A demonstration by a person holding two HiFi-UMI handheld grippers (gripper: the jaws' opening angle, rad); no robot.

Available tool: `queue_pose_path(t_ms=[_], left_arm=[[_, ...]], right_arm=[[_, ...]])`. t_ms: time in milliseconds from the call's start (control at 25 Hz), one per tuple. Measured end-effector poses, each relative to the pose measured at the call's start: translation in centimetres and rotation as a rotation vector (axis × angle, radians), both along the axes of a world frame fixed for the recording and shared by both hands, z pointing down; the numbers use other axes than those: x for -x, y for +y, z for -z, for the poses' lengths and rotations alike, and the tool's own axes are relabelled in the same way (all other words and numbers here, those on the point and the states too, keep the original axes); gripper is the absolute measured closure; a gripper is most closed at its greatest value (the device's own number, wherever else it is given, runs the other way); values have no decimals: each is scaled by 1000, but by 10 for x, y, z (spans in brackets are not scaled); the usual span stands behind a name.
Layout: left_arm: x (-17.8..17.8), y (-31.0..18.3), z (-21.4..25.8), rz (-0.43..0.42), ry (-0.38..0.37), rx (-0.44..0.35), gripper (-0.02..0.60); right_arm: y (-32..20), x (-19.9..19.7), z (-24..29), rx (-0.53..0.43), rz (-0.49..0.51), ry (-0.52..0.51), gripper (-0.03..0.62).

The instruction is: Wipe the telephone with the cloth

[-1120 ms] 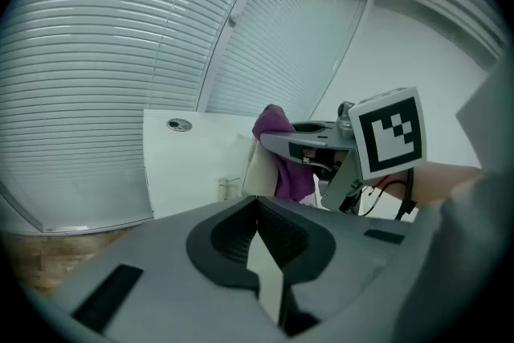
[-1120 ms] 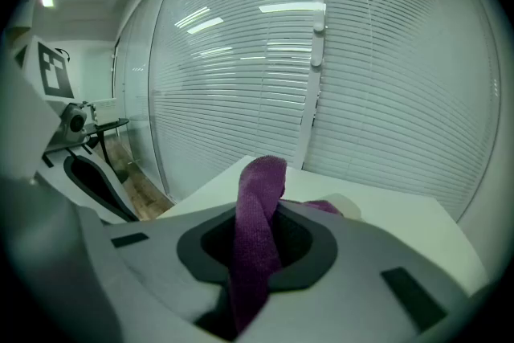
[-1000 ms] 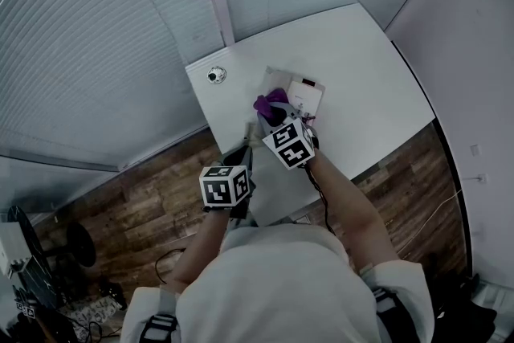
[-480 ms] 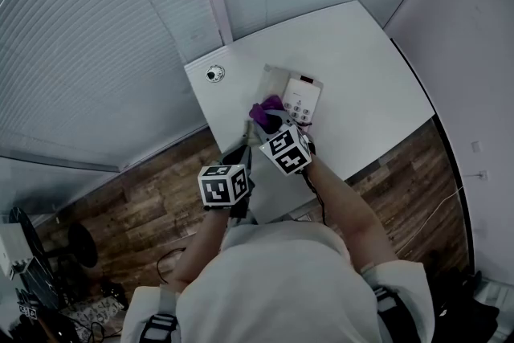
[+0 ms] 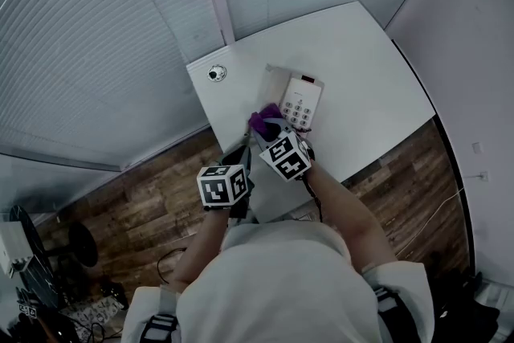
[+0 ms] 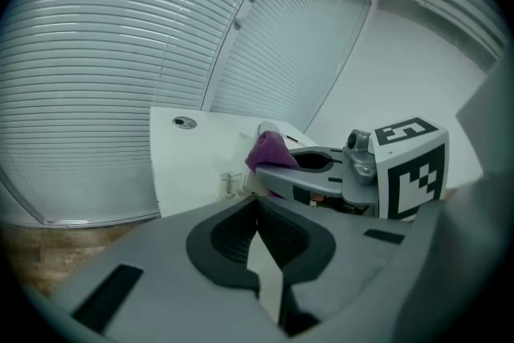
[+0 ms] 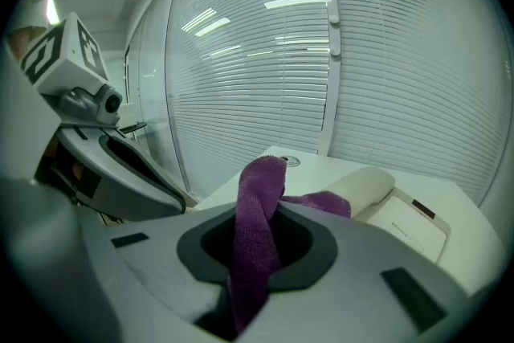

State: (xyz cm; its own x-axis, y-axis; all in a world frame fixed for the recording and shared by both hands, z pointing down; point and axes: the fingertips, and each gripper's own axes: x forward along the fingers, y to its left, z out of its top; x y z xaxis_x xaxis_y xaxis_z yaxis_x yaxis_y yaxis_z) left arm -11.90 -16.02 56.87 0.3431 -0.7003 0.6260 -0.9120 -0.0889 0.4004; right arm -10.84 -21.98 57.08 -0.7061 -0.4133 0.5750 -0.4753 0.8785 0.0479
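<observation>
A white telephone (image 5: 299, 100) lies on the white table (image 5: 361, 68), its keypad showing. My right gripper (image 5: 270, 130) is shut on a purple cloth (image 5: 263, 119), which hangs at the phone's near left edge. In the right gripper view the cloth (image 7: 257, 225) runs up between the jaws, with the phone's handset (image 7: 363, 185) and body (image 7: 405, 222) just beyond. My left gripper (image 5: 241, 150) is shut with nothing in it, held off the table's near left edge beside the right one. In the left gripper view the jaws (image 6: 259, 214) meet, and the cloth (image 6: 270, 150) shows ahead.
A small round grommet (image 5: 216, 74) sits near the table's left corner. Window blinds (image 5: 96, 36) run behind and left of the table. Wooden floor (image 5: 161, 197) lies below the table's near edge. A wall (image 5: 474, 28) stands to the right.
The right gripper has drawn the cloth back toward me and to the left across the phone, so more of the keypad is uncovered. The left gripper has barely moved.
</observation>
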Motion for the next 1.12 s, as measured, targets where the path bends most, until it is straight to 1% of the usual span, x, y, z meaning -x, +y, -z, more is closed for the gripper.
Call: queue_pose_path(t_ms=[280, 520, 720, 800, 1000, 1120], left_arm=[[-1, 2, 0, 3, 5, 1, 561], [-2, 4, 0, 3, 5, -2, 561], [-1, 6, 0, 8, 5, 0, 561], [-1, 8, 0, 13, 6, -2, 561], [1, 7, 3, 20, 7, -8, 561], [1, 8, 3, 22, 6, -9, 561]], right_arm=[[14, 2, -8, 41, 8, -7, 534], [25, 5, -15, 53, 28, -5, 534], [37, 6, -27, 131, 29, -16, 534], [43, 6, -31, 149, 26, -12, 534], [42, 8, -35, 124, 34, -7, 534], [44, 7, -35, 129, 31, -4, 534]])
